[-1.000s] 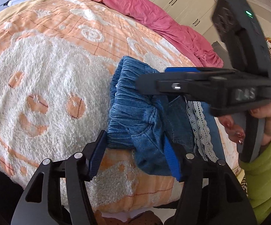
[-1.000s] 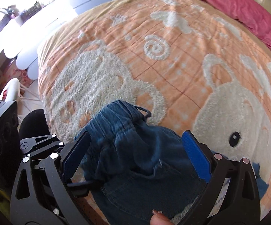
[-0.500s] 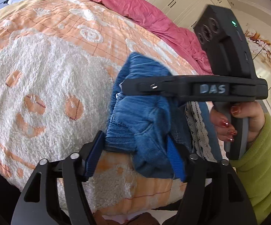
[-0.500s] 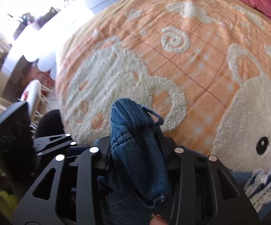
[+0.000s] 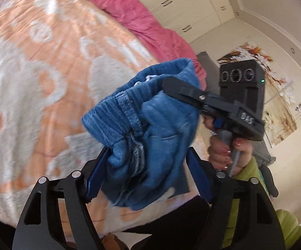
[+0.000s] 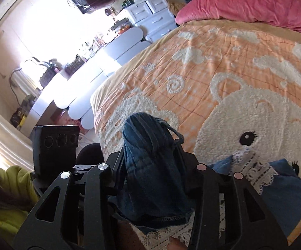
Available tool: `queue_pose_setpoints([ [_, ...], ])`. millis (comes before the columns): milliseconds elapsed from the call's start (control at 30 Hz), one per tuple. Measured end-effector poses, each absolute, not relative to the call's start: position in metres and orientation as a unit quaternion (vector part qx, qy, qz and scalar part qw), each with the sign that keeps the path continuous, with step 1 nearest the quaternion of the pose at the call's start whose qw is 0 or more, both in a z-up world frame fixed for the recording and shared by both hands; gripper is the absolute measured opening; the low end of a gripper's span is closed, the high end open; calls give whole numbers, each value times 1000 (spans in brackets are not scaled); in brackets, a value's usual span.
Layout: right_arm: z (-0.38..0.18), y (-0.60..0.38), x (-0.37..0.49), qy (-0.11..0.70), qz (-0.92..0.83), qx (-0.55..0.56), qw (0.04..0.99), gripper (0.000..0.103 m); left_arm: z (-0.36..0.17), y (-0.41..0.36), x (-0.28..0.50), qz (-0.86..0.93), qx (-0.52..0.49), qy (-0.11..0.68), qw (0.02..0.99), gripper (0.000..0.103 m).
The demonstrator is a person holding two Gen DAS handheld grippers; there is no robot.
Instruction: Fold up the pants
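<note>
Both grippers clamp the bunched waistband of the blue denim pants [image 5: 150, 129], lifted above the orange bear-patterned bedspread [image 5: 35, 62]: left gripper [image 5: 146, 173], right gripper [image 6: 154, 166]. Risk: thick folds slipping free, or lace-trimmed legs [image 6: 254, 170] dragging crooked.

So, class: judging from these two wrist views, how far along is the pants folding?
Early. Done: both grippers have gathered the waistband end of the denim pants. In hand: the right gripper is clamped on it, the left gripper brackets it, lifted off the orange blanket. Left: the lace-trimmed legs still lie unfolded.
</note>
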State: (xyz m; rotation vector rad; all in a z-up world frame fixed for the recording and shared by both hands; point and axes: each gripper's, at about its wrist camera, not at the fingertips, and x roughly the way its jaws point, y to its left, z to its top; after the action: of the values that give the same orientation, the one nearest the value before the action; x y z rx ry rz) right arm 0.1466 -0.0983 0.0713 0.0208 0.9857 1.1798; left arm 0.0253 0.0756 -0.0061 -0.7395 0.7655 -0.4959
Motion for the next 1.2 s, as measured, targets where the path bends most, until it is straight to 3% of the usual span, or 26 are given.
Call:
queue_pose_setpoints([
  [100,83,-130,150,418,527,30,740,43,7,35,29,-273,-328,353,832,72],
  [233,88,-188,149,395,488,55,776,67,8,-21,31,-346,-272,375,816,75],
  [333,74,-226,145,412,428,46,803,72,7,-19,24,-329,-253,361,835,75],
  [433,60,-247,133,423,391,39,817,72,15,-6,26,-267,-216,351,871,75],
  [567,46,-232,114,425,360,-15,831,72,14,-18,42,-189,-124,395,890,75],
  [800,7,-215,104,474,295,-143,817,73,-27,-53,43,-163,-35,441,882,73],
  [1033,-2,-224,87,477,297,-124,818,74,-37,-37,37,-164,-56,447,877,76],
  [1200,51,-234,88,428,337,-61,837,74,4,-23,11,-168,-54,384,906,74],
])
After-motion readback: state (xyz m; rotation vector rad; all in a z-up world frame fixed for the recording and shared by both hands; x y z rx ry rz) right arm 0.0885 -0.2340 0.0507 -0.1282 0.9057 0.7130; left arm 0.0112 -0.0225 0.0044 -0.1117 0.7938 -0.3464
